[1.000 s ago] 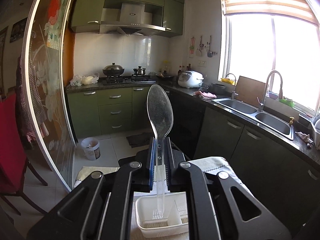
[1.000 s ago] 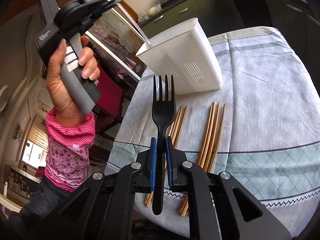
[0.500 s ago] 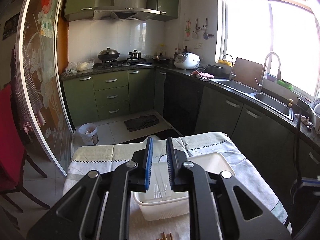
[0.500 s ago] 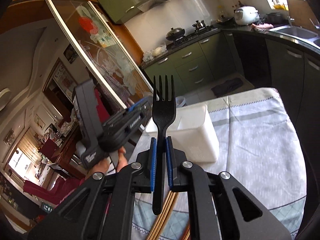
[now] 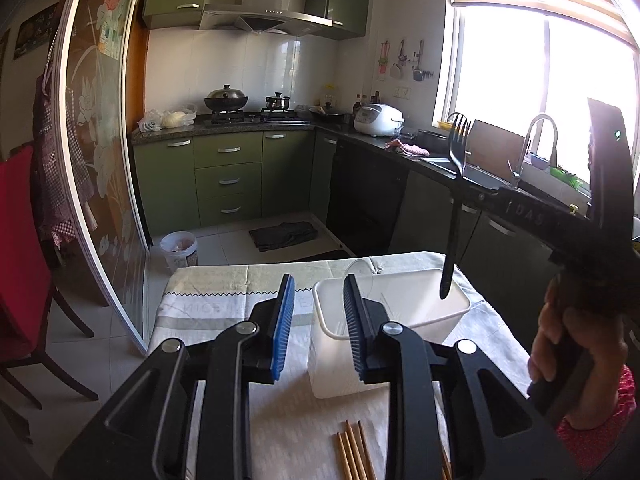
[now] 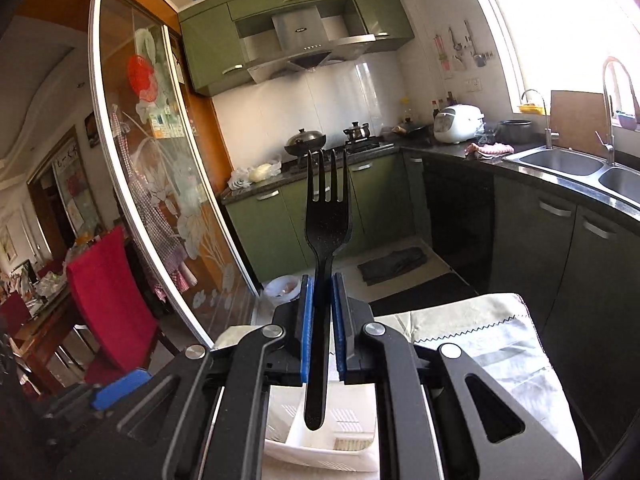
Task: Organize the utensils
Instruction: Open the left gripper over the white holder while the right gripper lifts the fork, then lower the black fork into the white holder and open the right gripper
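The fork (image 6: 326, 216) is black and plastic-looking, finely speckled, with four tines pointing up and a slim handle hanging down. The right gripper (image 6: 320, 300) is clamping it by the neck between its blue pads (image 6: 306, 320). From the left wrist camera the fork (image 5: 454, 208) is standing nearly upright over the right part of the bin (image 5: 328, 344), its handle tip hanging at about the level of the rim; whether it is already inside is unclear. A hand (image 5: 576, 344) is holding that gripper at the right edge.

The bin is a white, slotted plastic box sitting on a pale cloth (image 5: 224, 292) over the table. A clear spoon (image 5: 360, 276) is leaning inside it, bowl end up above the far rim. From the right wrist view a divider is showing inside the bin (image 6: 320, 448).

The left gripper (image 5: 319, 320) is standing apart, just left of the bin; its jaws have just been opening and nothing is lying between them.

Chopsticks (image 5: 352, 452) are lying on the cloth nearer than the bin.
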{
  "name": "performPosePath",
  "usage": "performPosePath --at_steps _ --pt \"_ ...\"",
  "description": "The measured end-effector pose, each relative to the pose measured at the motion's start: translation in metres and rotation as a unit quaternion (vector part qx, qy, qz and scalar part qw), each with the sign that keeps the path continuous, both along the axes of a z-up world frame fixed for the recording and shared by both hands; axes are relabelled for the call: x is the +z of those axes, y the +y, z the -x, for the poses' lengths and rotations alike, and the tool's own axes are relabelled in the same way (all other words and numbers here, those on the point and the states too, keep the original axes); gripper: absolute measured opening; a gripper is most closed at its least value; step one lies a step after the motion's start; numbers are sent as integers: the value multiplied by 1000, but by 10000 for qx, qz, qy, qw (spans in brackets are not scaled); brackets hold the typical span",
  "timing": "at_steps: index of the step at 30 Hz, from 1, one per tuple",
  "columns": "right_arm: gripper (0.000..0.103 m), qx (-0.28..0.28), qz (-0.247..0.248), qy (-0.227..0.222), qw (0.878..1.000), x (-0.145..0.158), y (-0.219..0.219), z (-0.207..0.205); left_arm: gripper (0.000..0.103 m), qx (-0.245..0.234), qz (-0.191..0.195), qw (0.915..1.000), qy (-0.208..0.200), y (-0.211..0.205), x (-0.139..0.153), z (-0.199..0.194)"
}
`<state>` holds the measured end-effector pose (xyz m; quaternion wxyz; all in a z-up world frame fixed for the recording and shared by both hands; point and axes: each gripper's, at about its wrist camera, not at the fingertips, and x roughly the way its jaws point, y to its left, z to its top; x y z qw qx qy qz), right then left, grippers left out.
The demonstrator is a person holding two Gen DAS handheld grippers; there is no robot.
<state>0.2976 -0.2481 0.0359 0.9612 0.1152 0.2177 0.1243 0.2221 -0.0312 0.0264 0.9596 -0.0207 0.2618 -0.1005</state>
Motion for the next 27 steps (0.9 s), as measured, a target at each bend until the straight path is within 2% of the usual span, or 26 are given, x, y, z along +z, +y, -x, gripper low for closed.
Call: performPosePath --at_steps 3,7,11,14,18,21,23,27 --pt "10 9 106 117 9999 -27 4 -5 24 -33 83 9999 126 7 -3 2" --pt "10 36 268 77 9996 -48 7 0 24 -85 135 9996 230 7 -7 4" --pt "11 90 554 60 9984 -60 13 6 27 -145 77 9996 251 1 -10 9" --pt "22 105 624 80 9980 -68 11 14 32 -182 23 9993 311 -3 -13 15" --pt "23 90 609 29 9981 -64 5 30 34 -193 -119 9985 499 -7 -17 19" --pt "24 76 476 23 9988 -54 -9 50 44 -176 -168 9959 866 -8 -27 21" --pt "30 48 426 67 9991 -51 -19 64 47 -130 -233 9917 1256 -9 -41 19" --pt "33 44 575 355 9977 -58 -36 90 47 -203 -320 9716 2334 -12 -85 9"
